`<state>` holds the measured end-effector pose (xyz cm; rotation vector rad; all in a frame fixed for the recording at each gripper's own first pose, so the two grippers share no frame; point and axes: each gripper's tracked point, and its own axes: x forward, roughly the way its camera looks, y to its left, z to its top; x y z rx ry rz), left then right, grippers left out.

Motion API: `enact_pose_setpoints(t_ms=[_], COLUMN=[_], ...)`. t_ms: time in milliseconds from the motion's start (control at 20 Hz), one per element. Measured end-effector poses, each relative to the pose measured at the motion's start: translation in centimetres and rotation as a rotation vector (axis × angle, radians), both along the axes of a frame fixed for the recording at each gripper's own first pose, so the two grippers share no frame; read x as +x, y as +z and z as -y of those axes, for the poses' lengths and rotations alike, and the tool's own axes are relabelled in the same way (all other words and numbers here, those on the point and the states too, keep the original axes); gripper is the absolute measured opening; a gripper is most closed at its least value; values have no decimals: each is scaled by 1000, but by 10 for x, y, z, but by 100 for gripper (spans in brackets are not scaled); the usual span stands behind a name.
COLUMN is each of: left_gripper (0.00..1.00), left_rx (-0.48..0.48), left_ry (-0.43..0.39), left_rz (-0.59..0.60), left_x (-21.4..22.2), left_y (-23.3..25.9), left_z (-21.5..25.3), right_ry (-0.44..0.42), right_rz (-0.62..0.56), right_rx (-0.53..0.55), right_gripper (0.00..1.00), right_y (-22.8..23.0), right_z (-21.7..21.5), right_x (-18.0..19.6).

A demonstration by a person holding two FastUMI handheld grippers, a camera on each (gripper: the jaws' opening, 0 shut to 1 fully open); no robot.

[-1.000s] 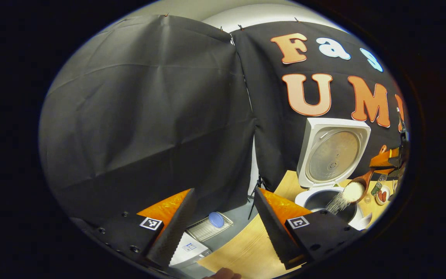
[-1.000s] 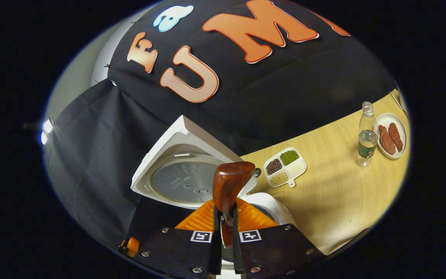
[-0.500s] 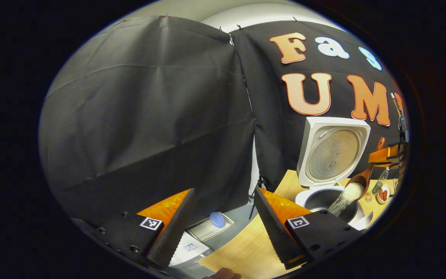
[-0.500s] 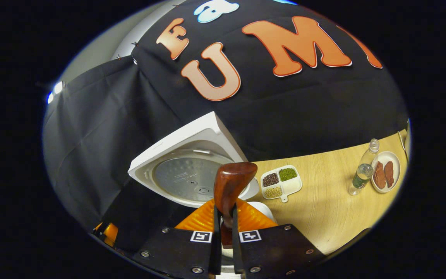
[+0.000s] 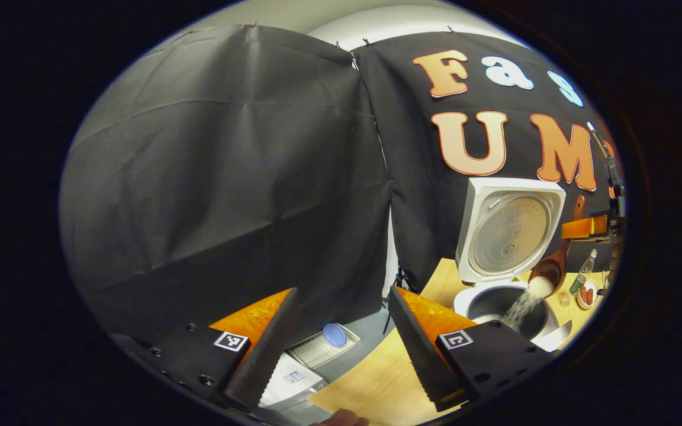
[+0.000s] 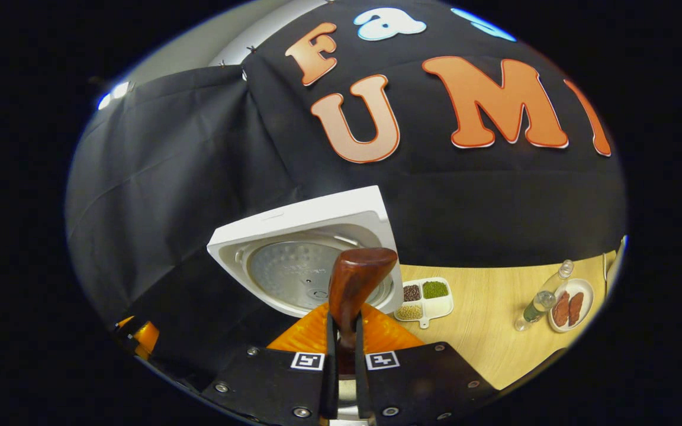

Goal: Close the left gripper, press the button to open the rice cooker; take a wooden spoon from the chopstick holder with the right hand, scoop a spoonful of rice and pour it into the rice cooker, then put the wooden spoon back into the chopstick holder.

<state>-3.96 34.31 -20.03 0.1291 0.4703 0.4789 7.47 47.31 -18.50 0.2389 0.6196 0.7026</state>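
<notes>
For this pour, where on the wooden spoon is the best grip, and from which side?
On the handle, well back from the bowl, as the right gripper does: its fingers clamp the narrow handle's two sides, coming from the handle end. That leaves the spoon free to tip over the open cooker, and the rice streams into the pot.

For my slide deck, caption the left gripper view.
Brown wooden spoon pours white rice into the open white rice cooker; left tongs wait open.
</notes>
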Motion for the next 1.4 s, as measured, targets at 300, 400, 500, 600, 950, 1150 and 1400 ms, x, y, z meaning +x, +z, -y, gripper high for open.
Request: enact_pose_setpoints(t_ms=[300, 400, 500, 600, 950, 1150, 1400], left_gripper=[99, 100, 100, 100, 100, 99, 100], left_rx=[-8, -20, -20, -12, -11, 7, 8], left_ry=[5, 9, 14, 14, 14, -2, -35], left_rz=[-1, -2, -5, -6, -13, -4, 2], left_x=[-6, -7, -8, -9, -14, -12, -7], left_y=[-2, -3, -5, -3, -4, 3, 5], left_z=[0, 1, 1, 0, 4, 14, 35], right_ry=[52, 81, 112, 138, 192, 179, 98], right_rz=[156, 223, 274, 298, 463, 425, 284], right_rx=[-89, -120, -143, -155, -228, -196, -87], right_gripper=[11, 11, 11, 11, 11, 11, 11], right_y=[18, 25, 29, 30, 45, 47, 49], right_z=[-10, -15, -20, -27, -30, -20, 16], right_x=[0, -3, -9, -14, -27, -31, -25])
